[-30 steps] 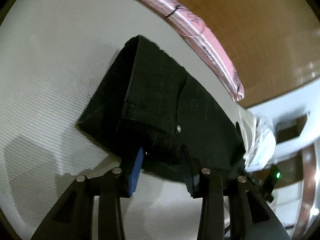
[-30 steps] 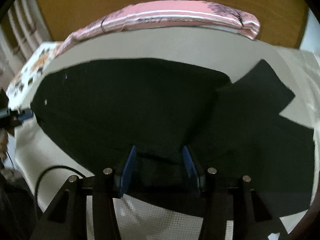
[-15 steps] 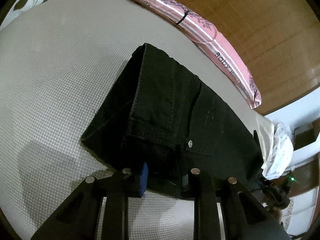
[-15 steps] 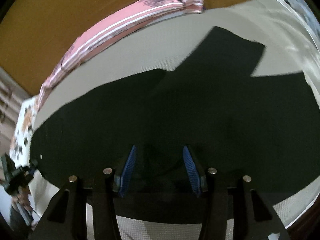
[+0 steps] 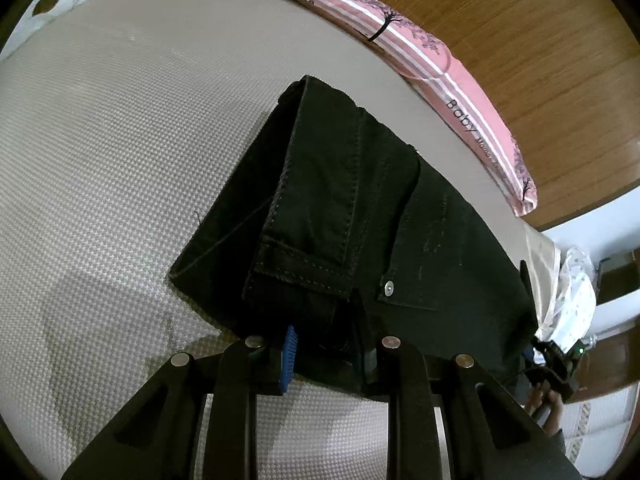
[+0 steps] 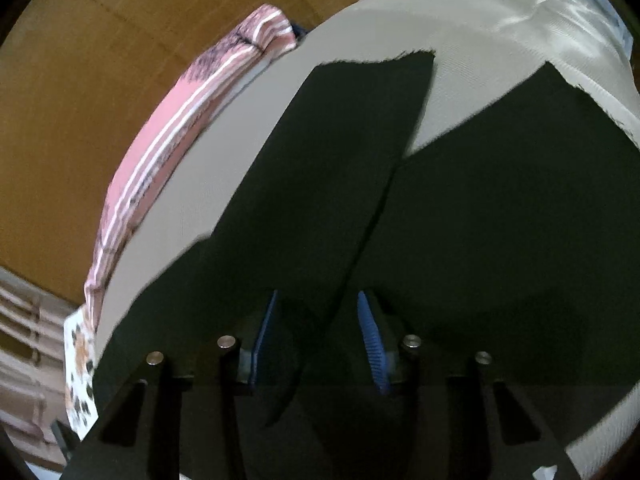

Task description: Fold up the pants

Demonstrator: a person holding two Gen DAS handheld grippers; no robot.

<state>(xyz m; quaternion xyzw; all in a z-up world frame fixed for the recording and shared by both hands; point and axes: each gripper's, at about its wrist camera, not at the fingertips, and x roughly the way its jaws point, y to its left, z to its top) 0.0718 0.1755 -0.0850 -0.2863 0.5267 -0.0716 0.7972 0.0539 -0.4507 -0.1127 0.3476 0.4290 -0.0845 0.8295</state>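
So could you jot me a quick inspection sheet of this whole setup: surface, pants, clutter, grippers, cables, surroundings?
Surface: beige textured mattress.
Job's things: black denim pants, waistband end bunched, legs spread apart in the right wrist view.
Clutter: pink striped pillow along the far edge; white crumpled cloth at the corner.
Grippers: left gripper fingers closed on the waistband; right gripper fingers apart over the fabric.
Cables: nothing seen.
Surroundings: brown wooden headboard.
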